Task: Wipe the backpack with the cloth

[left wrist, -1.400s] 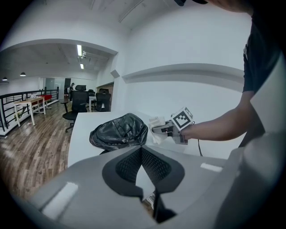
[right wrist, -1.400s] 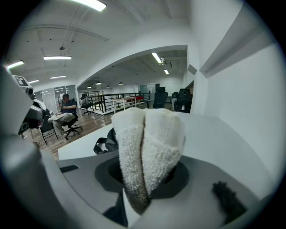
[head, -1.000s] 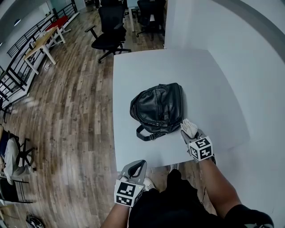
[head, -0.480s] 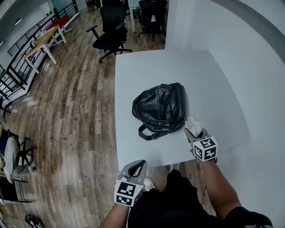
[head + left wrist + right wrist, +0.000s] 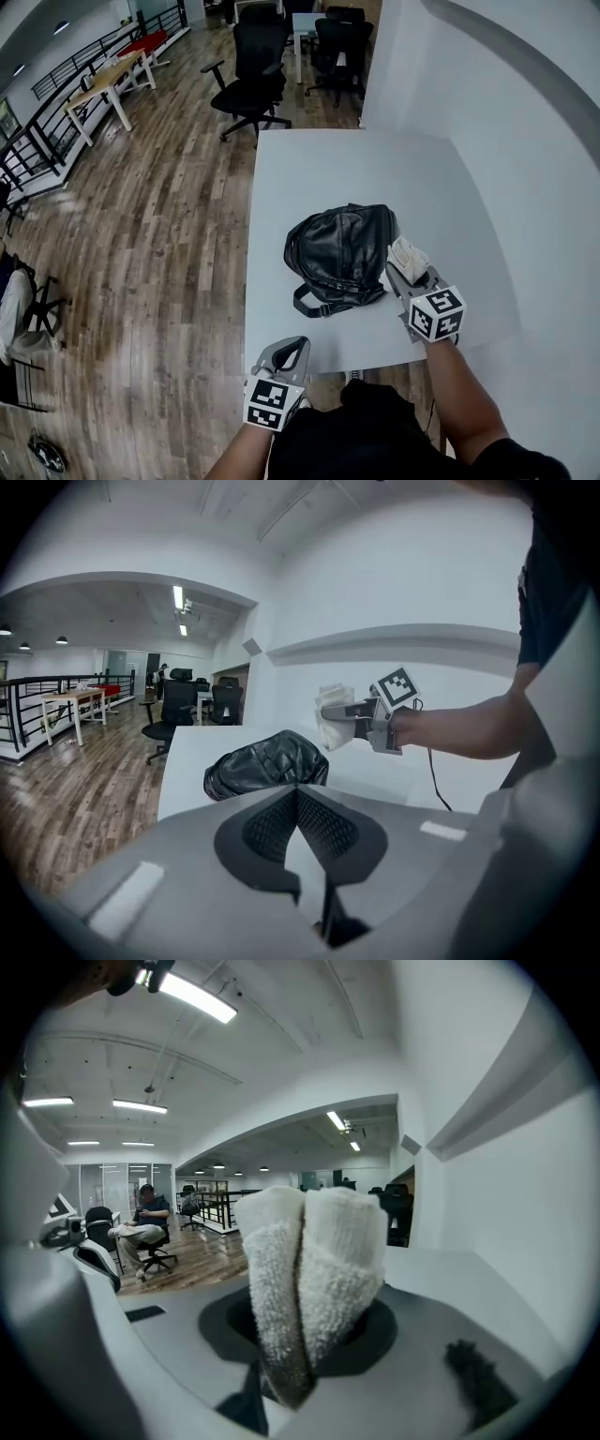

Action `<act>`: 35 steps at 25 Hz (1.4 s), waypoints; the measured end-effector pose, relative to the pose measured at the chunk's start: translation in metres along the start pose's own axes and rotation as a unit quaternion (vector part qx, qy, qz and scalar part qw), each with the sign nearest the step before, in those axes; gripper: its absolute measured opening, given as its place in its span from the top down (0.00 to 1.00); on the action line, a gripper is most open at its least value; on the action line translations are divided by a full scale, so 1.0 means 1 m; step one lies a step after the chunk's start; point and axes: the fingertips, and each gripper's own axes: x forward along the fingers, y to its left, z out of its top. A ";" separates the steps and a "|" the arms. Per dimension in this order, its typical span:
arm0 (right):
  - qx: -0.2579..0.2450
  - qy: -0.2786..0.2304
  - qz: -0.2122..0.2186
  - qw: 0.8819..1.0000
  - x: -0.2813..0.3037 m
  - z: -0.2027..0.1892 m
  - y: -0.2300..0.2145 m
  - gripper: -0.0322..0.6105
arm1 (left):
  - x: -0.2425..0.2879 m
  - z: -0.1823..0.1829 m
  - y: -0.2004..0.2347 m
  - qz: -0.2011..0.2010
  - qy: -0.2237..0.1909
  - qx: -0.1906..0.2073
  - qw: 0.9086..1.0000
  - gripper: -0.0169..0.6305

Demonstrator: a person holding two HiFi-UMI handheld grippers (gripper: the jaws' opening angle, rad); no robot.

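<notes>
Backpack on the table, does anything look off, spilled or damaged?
Nothing stands out. The backpack lies intact on the white table, strap loose toward the near edge; the folded cloth sits clamped in the right hand-held gripper beside it.

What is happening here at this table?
A person holds a two-jaw gripper in each hand. The right gripper is shut on a folded white cloth, held close beside the black backpack on the white table, apparently not touching it. The left gripper, shut and empty, hangs off the table's near edge.
</notes>
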 end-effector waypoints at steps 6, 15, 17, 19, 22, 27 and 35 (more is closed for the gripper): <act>-0.028 0.006 0.062 0.998 0.064 0.017 0.015 0.79 | 0.014 -0.001 0.012 0.030 0.009 -0.001 1.000 0.96; -0.078 0.038 0.139 0.987 0.182 0.011 0.048 0.79 | 0.019 -0.026 0.036 0.085 0.030 -0.043 0.995 0.96; -0.081 0.050 0.148 0.984 0.201 0.007 0.050 0.79 | 0.017 -0.033 0.039 0.097 0.037 -0.057 0.993 0.96; -0.079 0.060 0.152 0.983 0.220 0.002 0.049 0.79 | 0.017 -0.039 0.043 0.107 0.042 -0.067 0.991 0.96; -0.064 0.071 0.155 0.983 0.247 -0.007 0.045 0.79 | 0.020 -0.045 0.048 0.119 0.047 -0.078 0.989 0.96; -0.051 0.079 0.157 0.983 0.274 -0.014 0.042 0.79 | 0.025 -0.048 0.053 0.126 0.053 -0.085 0.987 0.96; -0.049 0.083 0.152 0.984 0.283 -0.017 0.028 0.79 | 0.035 -0.040 0.061 0.122 0.052 -0.082 0.988 0.96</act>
